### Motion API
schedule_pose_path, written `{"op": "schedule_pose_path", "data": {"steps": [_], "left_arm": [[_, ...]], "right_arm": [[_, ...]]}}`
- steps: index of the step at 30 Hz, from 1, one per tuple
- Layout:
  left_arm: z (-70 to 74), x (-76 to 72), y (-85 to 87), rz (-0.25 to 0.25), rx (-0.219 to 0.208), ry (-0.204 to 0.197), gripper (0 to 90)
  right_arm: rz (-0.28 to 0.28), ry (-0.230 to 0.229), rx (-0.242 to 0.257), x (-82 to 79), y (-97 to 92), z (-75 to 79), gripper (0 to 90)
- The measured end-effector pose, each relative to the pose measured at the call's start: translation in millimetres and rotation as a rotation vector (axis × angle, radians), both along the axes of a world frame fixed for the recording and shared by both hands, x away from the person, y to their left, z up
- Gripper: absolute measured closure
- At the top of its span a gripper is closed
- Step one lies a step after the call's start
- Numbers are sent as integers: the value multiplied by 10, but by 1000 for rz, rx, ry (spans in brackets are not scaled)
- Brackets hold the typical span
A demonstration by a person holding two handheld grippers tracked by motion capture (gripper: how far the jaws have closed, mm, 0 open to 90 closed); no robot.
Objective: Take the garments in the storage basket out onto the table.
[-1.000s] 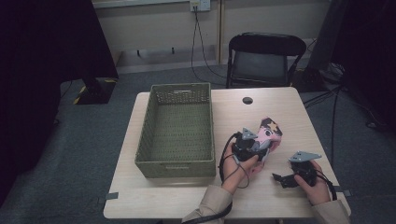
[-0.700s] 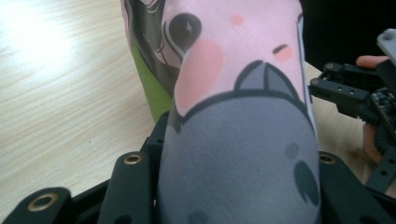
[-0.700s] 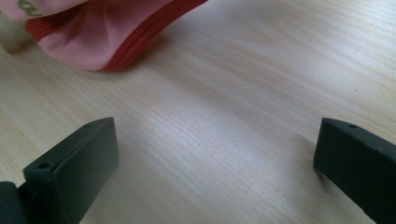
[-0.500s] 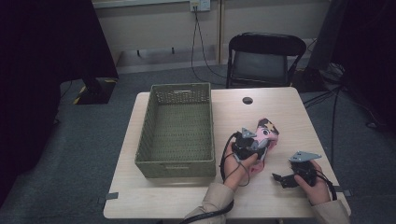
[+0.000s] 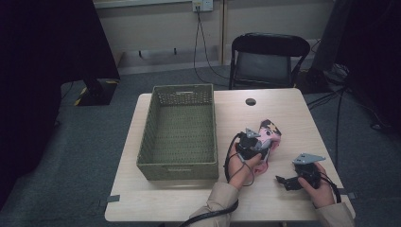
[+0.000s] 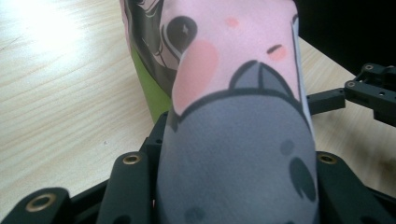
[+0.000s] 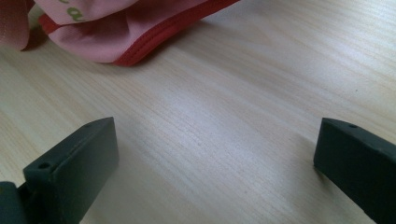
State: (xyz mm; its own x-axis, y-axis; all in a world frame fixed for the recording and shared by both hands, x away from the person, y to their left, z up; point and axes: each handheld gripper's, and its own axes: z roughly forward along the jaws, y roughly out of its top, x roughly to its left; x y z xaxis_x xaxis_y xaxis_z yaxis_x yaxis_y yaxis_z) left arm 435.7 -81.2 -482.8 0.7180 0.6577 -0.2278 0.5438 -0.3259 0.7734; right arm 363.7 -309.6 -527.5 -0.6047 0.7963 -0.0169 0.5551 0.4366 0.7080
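A pink cloth (image 5: 269, 133) printed with cartoon shapes and edged in red sits right of the table's middle. My left gripper (image 5: 253, 142) is shut on it. In the left gripper view the pink and grey fabric (image 6: 233, 116) bulges up between the two black jaws and hides their tips. My right gripper (image 5: 286, 182) rests low near the table's front right, jaws wide apart with bare wood between them. Its own view (image 7: 215, 154) shows the red hem of the cloth (image 7: 116, 32) lying at the far left, apart from the jaws.
A green woven basket (image 5: 182, 163) stands on the left half of the wooden table (image 5: 283, 208) with nothing in it. A small black disc (image 5: 250, 101) lies near the far edge. A black chair (image 5: 267, 61) stands behind the table.
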Motion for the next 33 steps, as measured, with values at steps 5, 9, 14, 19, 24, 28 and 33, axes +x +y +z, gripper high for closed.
{"op": "schedule_pose_path", "data": {"steps": [5,9,14,19,24,28,33], "left_arm": [[-20,32,-25,5,0,5,532],[-45,48,-37,15,10,10,530],[-53,78,-61,19,21,19,525],[-77,96,-83,25,30,28,510],[-89,106,-86,26,36,31,497],[-82,107,-85,25,41,32,493],[-92,113,-89,27,49,36,470]], "right_arm": [[0,0,0,0,0,0,0],[0,0,0,0,0,0,0],[0,0,0,0,0,0,0],[0,0,0,0,0,0,0],[0,0,0,0,0,0,0],[0,0,0,0,0,0,0],[-1,0,0,-1,1,0,0]]}}
